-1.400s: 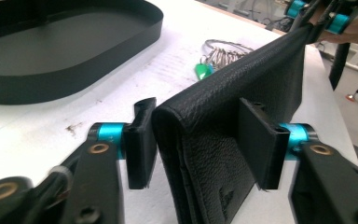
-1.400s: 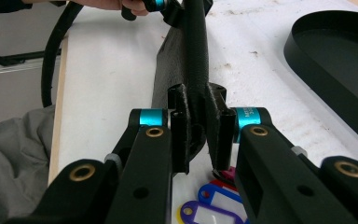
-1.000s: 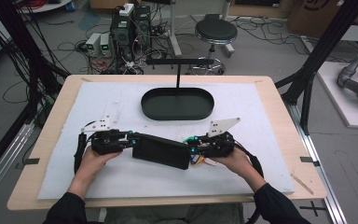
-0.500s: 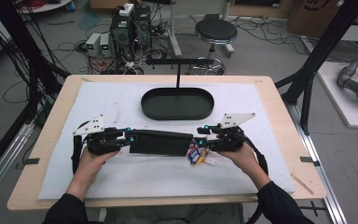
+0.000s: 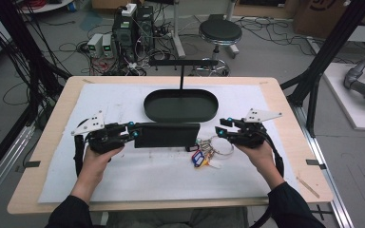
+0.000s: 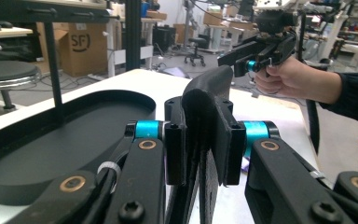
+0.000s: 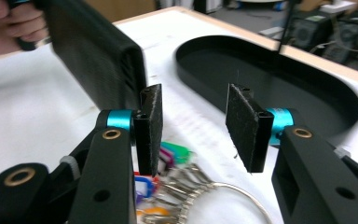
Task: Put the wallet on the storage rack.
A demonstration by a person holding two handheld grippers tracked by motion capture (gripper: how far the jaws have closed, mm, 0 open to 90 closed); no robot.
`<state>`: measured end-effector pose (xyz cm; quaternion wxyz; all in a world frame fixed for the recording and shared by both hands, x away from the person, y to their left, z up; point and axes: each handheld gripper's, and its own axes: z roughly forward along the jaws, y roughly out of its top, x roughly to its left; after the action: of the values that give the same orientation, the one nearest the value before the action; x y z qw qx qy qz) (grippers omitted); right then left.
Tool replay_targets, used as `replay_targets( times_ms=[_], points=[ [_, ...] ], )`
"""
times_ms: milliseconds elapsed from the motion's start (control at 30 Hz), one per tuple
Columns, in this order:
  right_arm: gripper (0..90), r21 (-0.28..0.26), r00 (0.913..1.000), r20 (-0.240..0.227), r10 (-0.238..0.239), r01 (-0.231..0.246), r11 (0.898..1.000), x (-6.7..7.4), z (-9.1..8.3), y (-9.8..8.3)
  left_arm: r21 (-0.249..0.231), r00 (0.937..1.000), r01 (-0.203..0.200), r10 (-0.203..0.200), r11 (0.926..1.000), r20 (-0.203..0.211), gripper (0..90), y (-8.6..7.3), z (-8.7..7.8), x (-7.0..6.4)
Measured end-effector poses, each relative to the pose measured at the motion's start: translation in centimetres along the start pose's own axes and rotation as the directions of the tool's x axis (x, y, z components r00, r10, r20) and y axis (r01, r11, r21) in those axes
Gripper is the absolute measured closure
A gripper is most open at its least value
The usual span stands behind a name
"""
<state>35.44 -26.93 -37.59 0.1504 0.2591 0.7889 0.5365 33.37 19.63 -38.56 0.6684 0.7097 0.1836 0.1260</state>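
Bench (image 5: pixel 285 102): light wooden top carrying a white sheet (image 5: pixel 123 175) over most of it.
Tray (image 5: pixel 181 105): black oval dish with a raised rim, toward the far middle of the sheet; a thin black post rises from its far edge to a crossbar (image 5: pixel 183 62). The left tool view has it at left (image 6: pixel 37 154), the right tool view at upper right (image 7: pixel 279 79).
Wallet (image 5: pixel 166 135): flat black rectangular case, just on the person's side of the tray, long side running left to right. Whether it rests on the sheet or is lifted off it cannot be told.
Left tool (image 5: pixel 134 134): held in the person's left hand (image 5: pixel 97 156); its jaws are pinching the left end of the wallet, whose edge (image 6: pixel 209 116) stands clamped between the two pads in the left tool view.
Right tool (image 5: pixel 220 132): held in the right hand (image 5: pixel 261 154), just right of the wallet's right end and apart from it; its jaws are spread with nothing between the pads, the wallet (image 7: pixel 93 56) beyond the left pad.
Keys (image 5: pixel 206 153): a metal ring with coloured tags, blue among them, lying on the sheet below the wallet's right end and beside the right tool; blurred under the spread jaws (image 7: pixel 177 182) in the right tool view.
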Motion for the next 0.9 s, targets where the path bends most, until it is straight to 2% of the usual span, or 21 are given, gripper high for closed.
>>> replay_targets(
  times_ms=[133, 200, 267, 333, 467, 667, 767, 900],
  points=[
    [56.5, -0.024, 0.9952, 0.095, 0.024, -0.022, 0.999, -1.4, -1.6, -0.4, -0.02, 0.9994, -0.001, 0.0, 0.9998, -0.035, 76.2, 0.3, 0.6, 0.2],
    [55.2, -0.037, 0.9921, 0.119, 0.039, -0.035, 0.999, -2.1, -2.4, -0.6, -0.026, 0.9985, -0.004, 0.002, 0.9997, -0.055, 76.2, 0.5, 1.0, 0.3],
    [51.5, -0.045, 0.984, 0.17, 0.055, -0.048, 0.998, -2.9, -3.3, -0.8, -0.036, 0.9968, -0.006, 0.003, 0.9993, -0.079, 76.2, 0.6, 1.5, 0.5],
    [50.7, -0.053, 0.981, 0.18, 0.071, -0.063, 0.997, -3.5, -3.9, -1.1, -0.044, 0.995, -0.008, 0.003, 0.999, -0.1, 76.1, 0.7, 1.9, 0.6],
    [48.9, -0.064, 0.9678, 0.237, 0.086, -0.073, 0.995, -4.5, -5.3, -1.6, -0.053, 0.9896, -0.012, 0.004, 0.9985, -0.144, 76.2, 0.9, 3.0, 1.0],
    [42.7, -0.078, 0.9551, 0.276, 0.109, -0.09, 0.993, -5.3, -6.4, -2.2, -0.069, 0.9824, -0.015, 0.001, 0.9975, -0.187, 76.2, 1.1, 4.7, 1.7],
    [42.9, -0.082, 0.953, 0.28, 0.116, -0.097, 0.992, -5.4, -6.7, -2.4, -0.079, 0.9793, -0.012, -0.005, 0.9968, -0.202, 76.2, 1.1, 5.5, 2.1],
    [43.0, -0.078, 0.951, 0.29, 0.107, -0.088, 0.993, -5.4, -6.9, -2.5, -0.094, 0.972, -0.011, -0.012, 0.9955, -0.235, 76.1, 1.0, 6.4, 2.8]
  ],
)
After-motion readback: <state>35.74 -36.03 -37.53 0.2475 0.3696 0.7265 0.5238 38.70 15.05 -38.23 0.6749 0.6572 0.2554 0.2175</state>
